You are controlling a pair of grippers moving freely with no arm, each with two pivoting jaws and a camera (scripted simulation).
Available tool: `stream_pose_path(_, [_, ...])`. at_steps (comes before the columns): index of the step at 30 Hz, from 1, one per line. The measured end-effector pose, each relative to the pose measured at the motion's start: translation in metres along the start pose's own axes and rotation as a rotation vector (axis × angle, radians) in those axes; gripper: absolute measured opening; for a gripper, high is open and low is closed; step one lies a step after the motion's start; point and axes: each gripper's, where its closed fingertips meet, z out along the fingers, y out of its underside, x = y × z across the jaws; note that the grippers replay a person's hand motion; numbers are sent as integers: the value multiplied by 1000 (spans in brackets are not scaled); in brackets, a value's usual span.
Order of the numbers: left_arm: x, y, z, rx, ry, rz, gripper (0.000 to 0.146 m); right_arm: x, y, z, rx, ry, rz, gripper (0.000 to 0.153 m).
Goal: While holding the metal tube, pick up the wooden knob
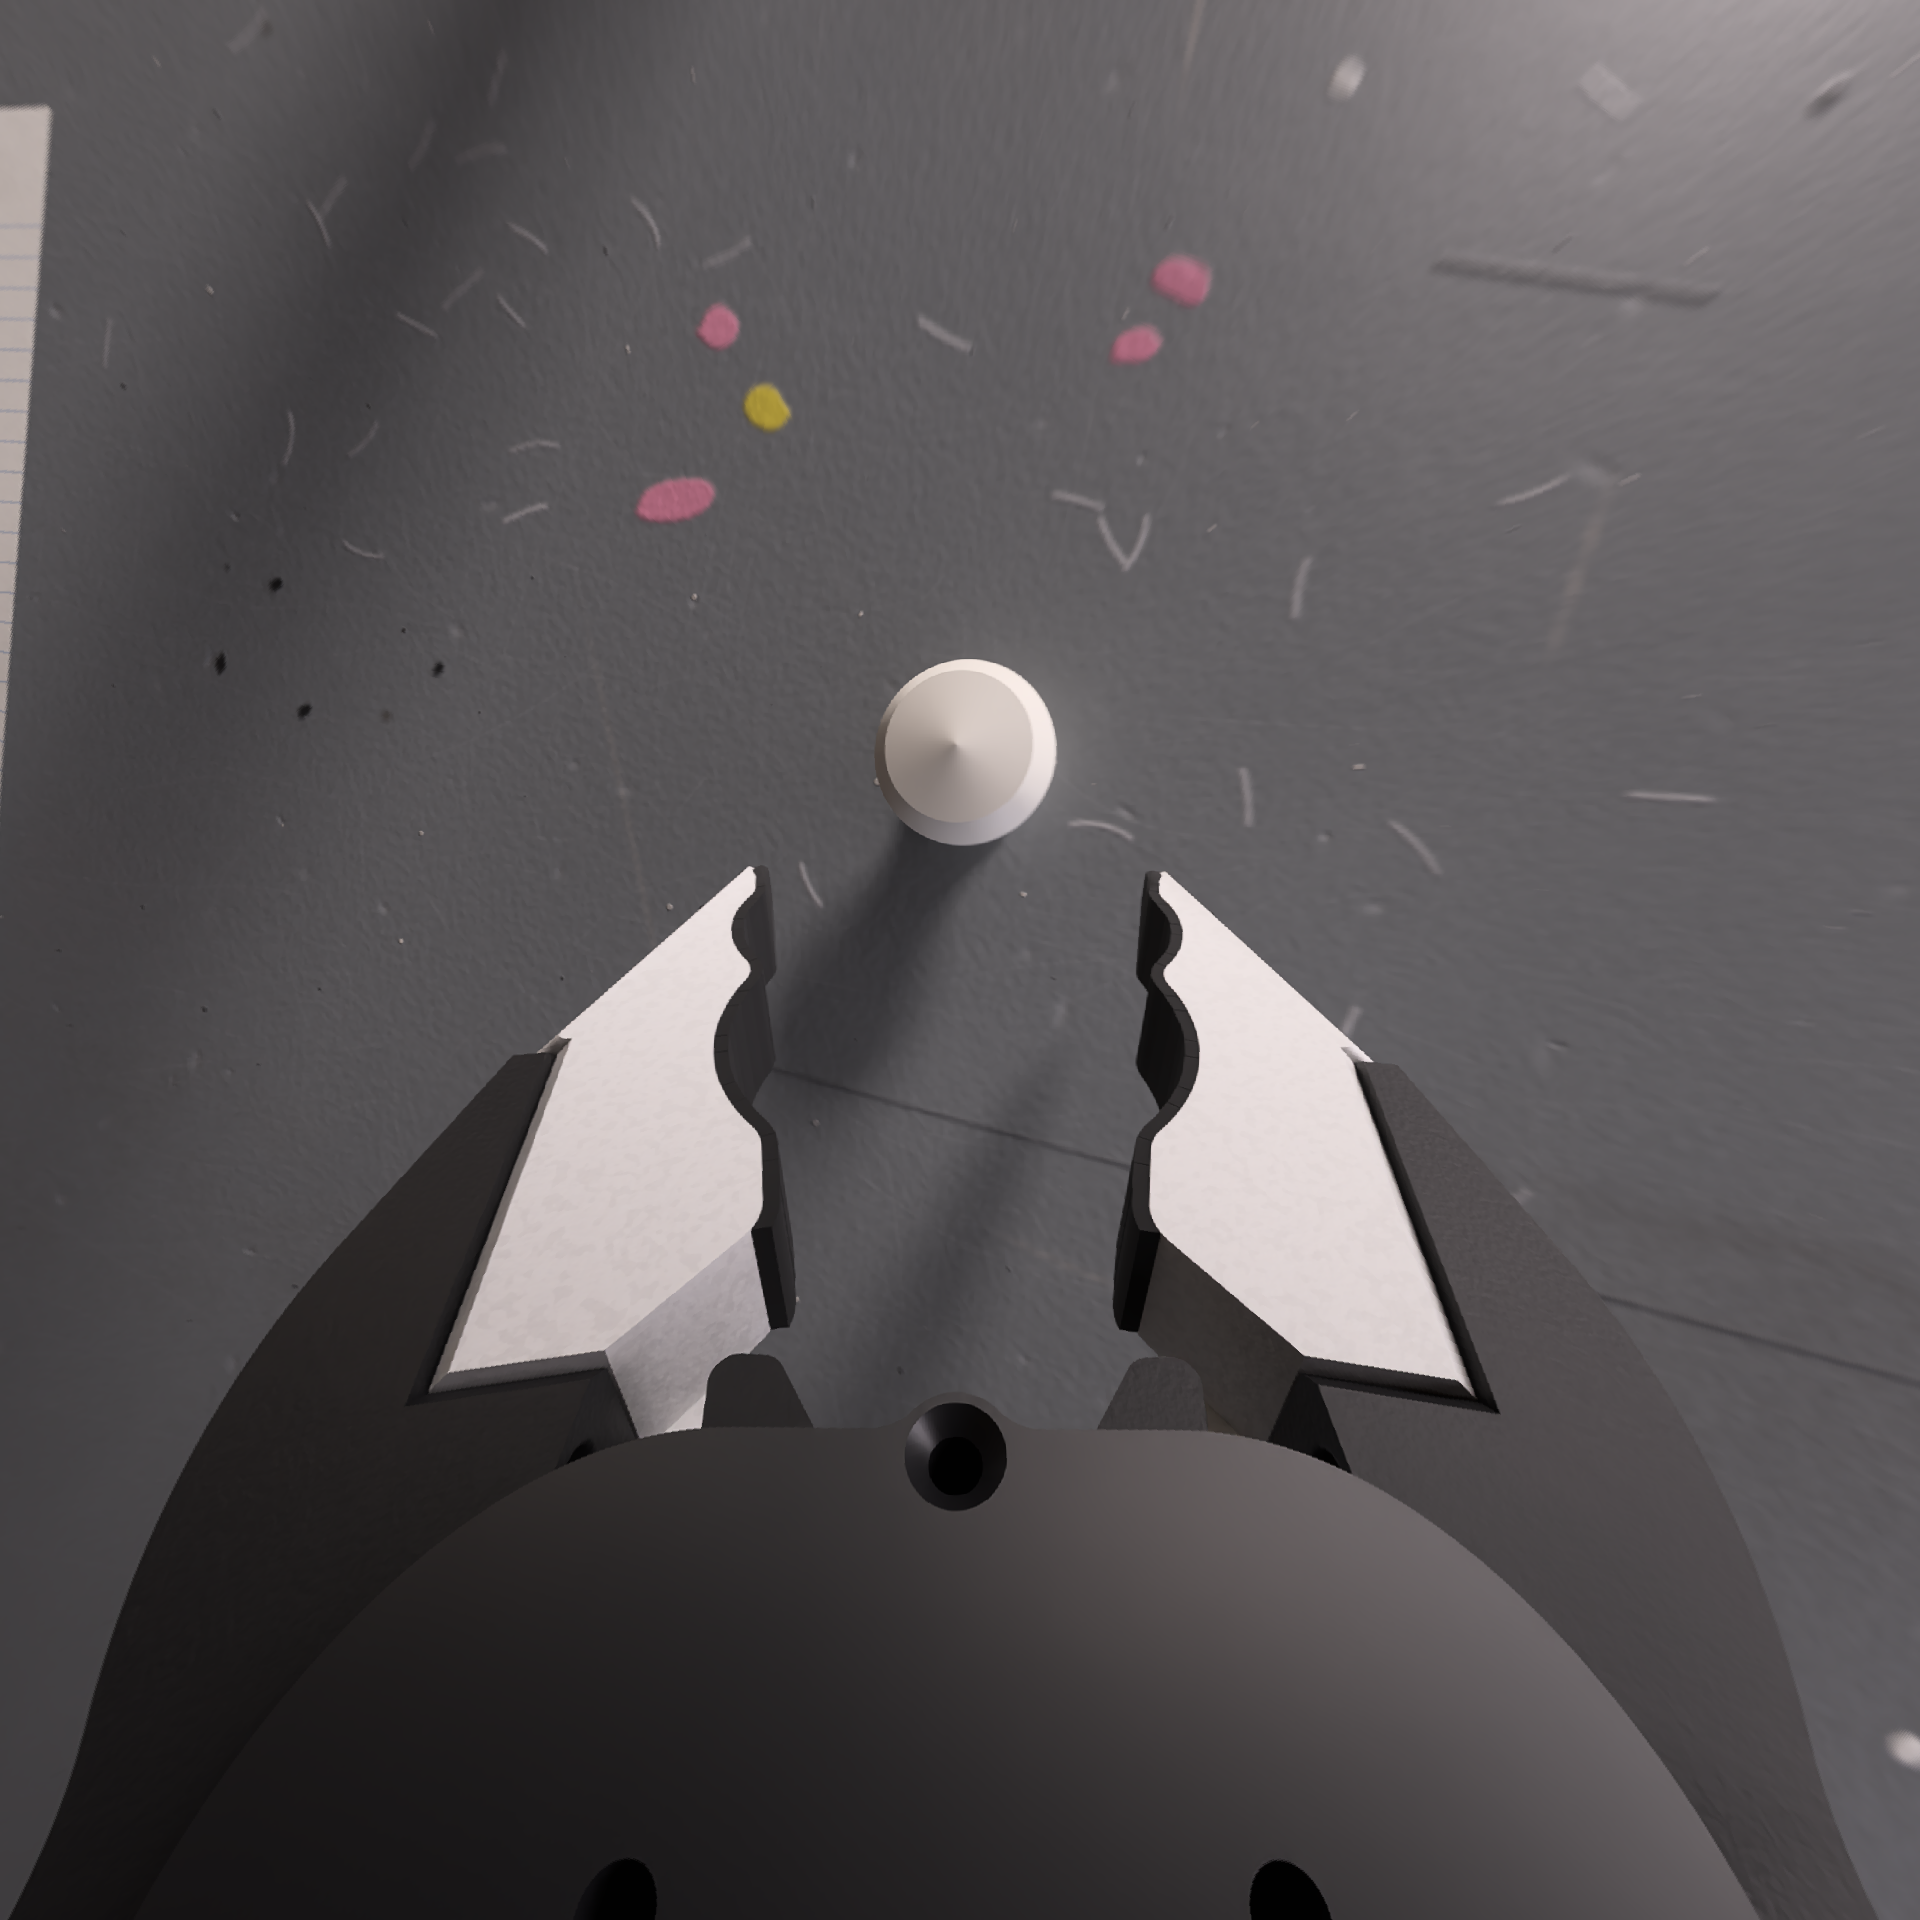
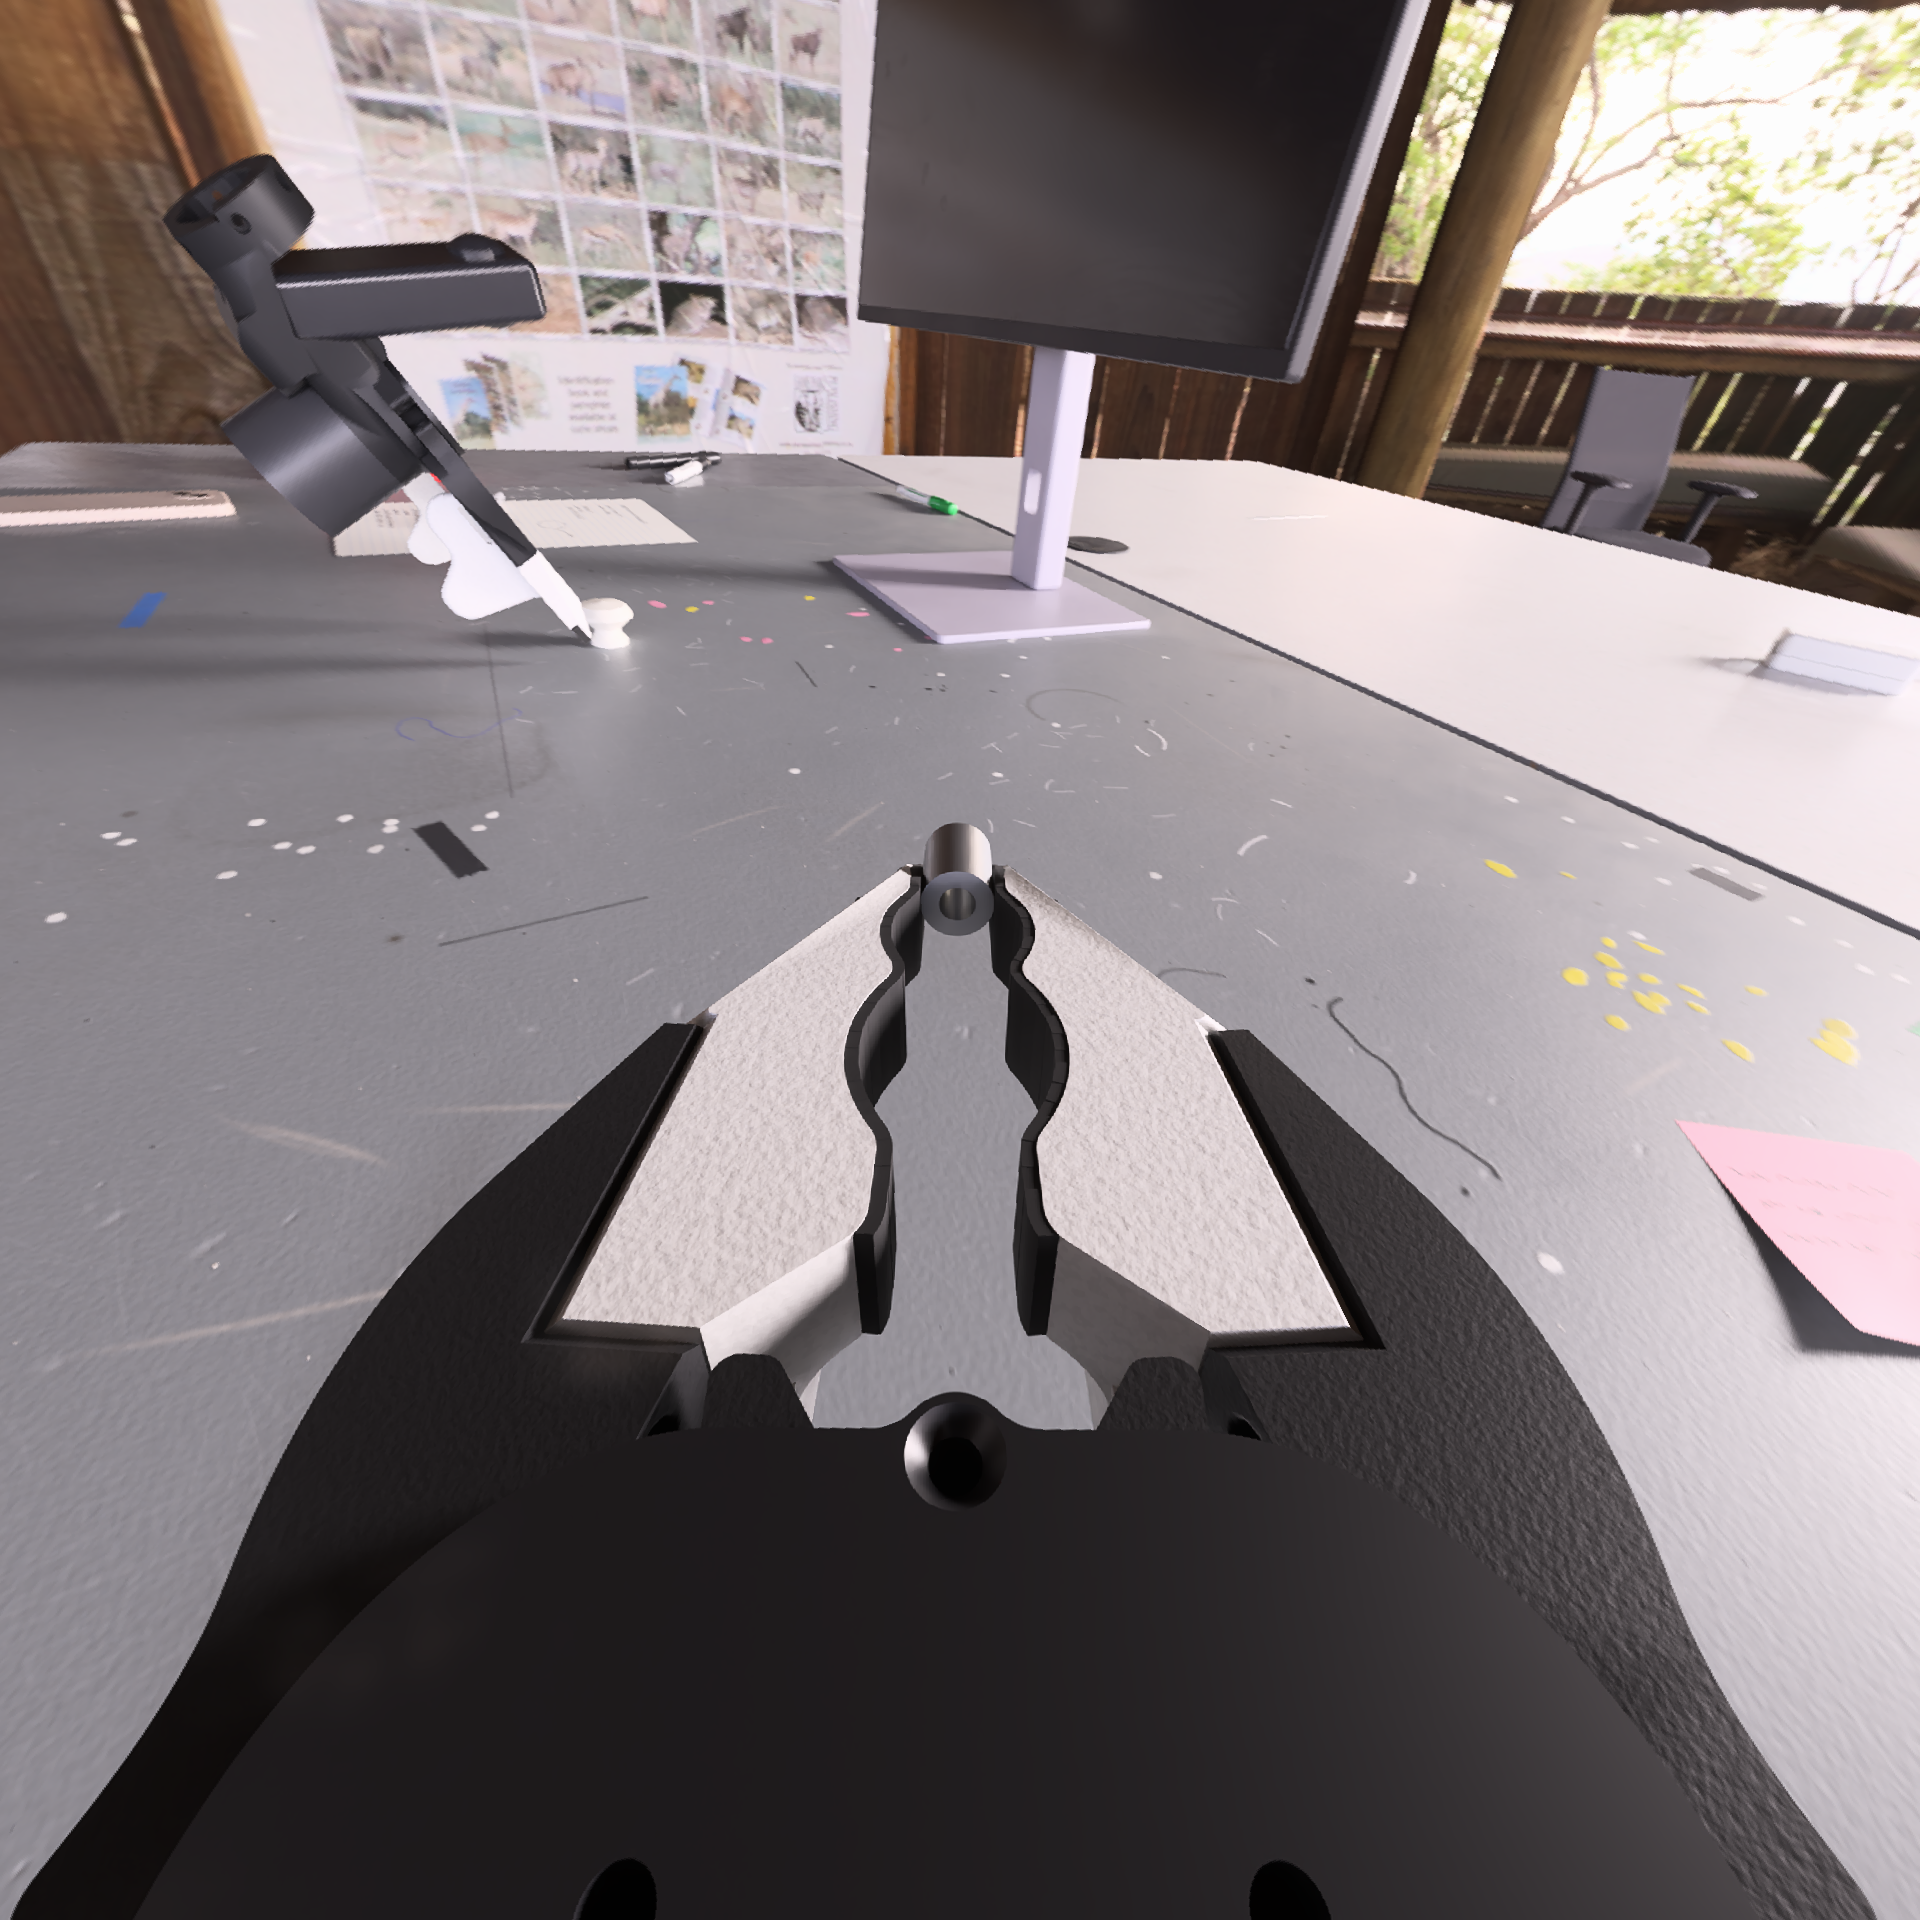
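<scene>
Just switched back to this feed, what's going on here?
The right tongs are shut on a short grey metal tube, held above the scratched grey table. The left tongs are open, angled down just short of the pale round wooden knob, which sits on the table, not yet gripped.

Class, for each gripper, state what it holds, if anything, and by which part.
The right gripper pinches the metal tube across its sides at the fingertips. The left gripper is open and holds nothing; the wooden knob stands ahead of it.
</scene>
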Motion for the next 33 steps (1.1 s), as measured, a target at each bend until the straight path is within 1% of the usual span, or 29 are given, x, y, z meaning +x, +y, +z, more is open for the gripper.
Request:
stream_pose_path(1, [-2, 2, 7, -34, -19, 17, 74, 2, 1, -4, -3, 14, -2, 11])
stream_pose_path(3, [-3, -4, 16, -34, -19, 4, 77, 6, 1, -12, 0, 43, -2, 11])
stream_pose_path(5, [-2, -8, 21, -46, -2, -26, 78, 10, 1, -20, 4, 70, 5, 11])
stream_pose_path(6, [-1, -10, 22, -48, 15, -38, 75, 13, 2, -24, 6, 81, 12, 11])
stream_pose_path(10, [2, -14, 24, -54, 63, -54, 45, 21, 3, -35, 13, 115, 43, 11])
stream_pose_path(12, [4, -18, 22, -36, 90, -66, 37, 24, 3, -38, 19, 124, 55, 11])
stream_pose_path(13, [4, -22, 20, -12, 100, -76, 37, 25, 3, -38, 22, 126, 61, 11])
stream_pose_path(16, [4, -39, 5, 101, 143, -135, 37, 26, 4, -38, 27, 123, 79, 11])
stream_pose_path(21, [2, -63, -32, 268, 236, -210, 37, 24, 6, -35, 18, 110, 81, 11])
stream_pose_path(29, [-9, -74, -84, 434, 306, -283, 37, 18, 3, -28, 28, 78, 80, 11])
stream_pose_path(33, [-17, -71, -108, 489, 279, -287, 37, 14, 0, -17, 26, 72, 65, 11])
